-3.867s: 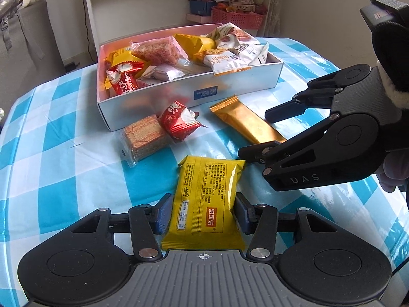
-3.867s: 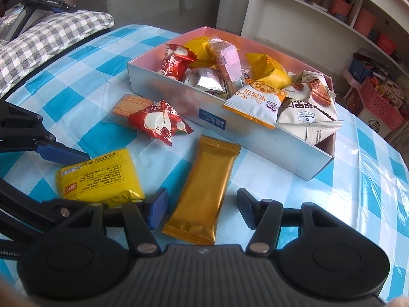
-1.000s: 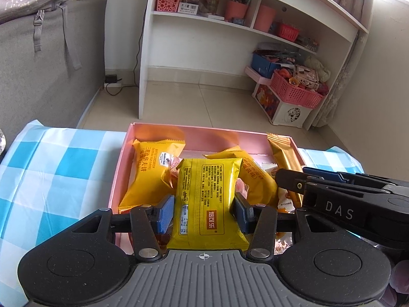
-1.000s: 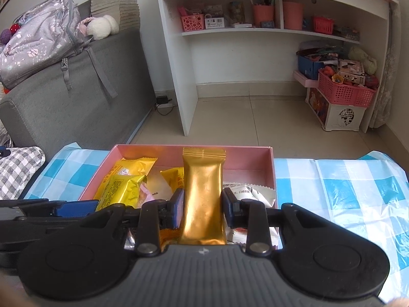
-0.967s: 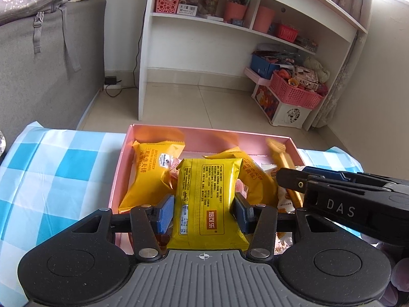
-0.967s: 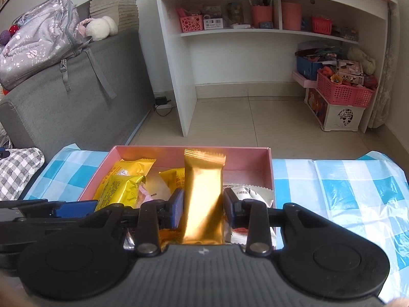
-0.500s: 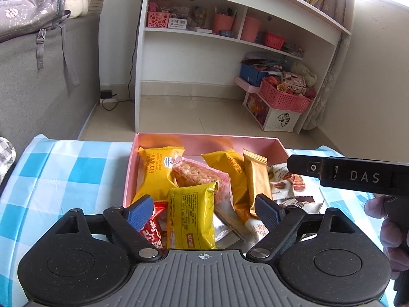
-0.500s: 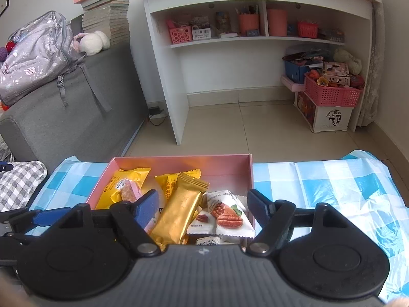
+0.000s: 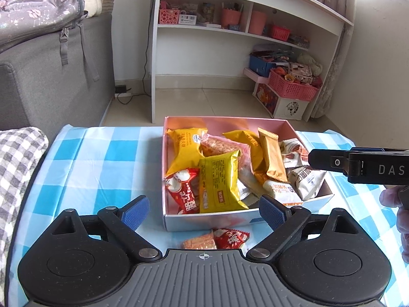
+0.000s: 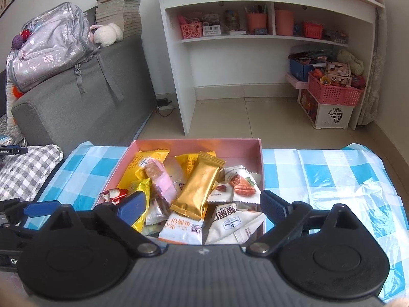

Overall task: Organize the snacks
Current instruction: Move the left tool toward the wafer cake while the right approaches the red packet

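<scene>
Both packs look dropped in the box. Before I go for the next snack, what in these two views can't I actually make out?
- Two snacks left on the table: left wrist view shows only the tops of the wafer pack and red pack; the left hand-held gripper body covers the rest.
- Box near wall: hidden in the right wrist view by the right hand-held gripper.
- Lower snack layers: buried.

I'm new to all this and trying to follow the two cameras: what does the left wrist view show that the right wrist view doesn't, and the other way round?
Only the left wrist view shows two snacks outside the box: a biscuit pack and a red packet on the checked tablecloth.

Only the right wrist view shows the stack of books on the sofa back.

Both show the pink box of snacks, the gold bar in it, and both grippers open, the left gripper and the right gripper, after their jaws have just been opening.
</scene>
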Tool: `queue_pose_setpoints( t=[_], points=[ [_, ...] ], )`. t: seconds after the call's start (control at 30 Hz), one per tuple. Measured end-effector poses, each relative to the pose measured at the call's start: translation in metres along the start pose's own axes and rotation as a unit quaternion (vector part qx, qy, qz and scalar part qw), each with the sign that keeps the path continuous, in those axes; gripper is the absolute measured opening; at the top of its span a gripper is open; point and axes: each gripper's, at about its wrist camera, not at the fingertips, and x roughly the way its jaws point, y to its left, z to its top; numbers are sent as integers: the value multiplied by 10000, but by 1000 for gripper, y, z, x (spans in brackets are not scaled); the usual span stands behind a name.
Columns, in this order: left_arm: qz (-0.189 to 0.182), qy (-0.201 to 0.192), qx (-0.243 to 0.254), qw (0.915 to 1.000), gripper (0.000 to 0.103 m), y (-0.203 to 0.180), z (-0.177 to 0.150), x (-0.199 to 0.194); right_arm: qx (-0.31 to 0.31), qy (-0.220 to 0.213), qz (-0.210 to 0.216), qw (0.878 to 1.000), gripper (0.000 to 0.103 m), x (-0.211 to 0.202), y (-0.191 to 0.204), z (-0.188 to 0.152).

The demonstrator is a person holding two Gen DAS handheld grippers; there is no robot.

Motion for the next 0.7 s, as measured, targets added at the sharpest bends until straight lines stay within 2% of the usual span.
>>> queue_pose_setpoints(
  t=[0.27, 0.47, 0.57, 0.7],
  points=[
    [120, 138, 180, 9997, 99, 14, -23, -8, -8, 150, 50, 9999, 100, -7, 11, -16],
    [-12, 225, 447, 9987, 99, 22, -45, -2, 99, 286, 92, 9995, 101, -5, 18, -33],
    [-84, 310, 700, 9970, 99, 22, -56, 5, 57, 405, 39, 9992, 101, 0, 23, -40],
    [-134, 220, 1133, 9932, 99, 20, -67, 15, -2, 568, 193, 9982, 101, 7, 31, -46]
  ],
)
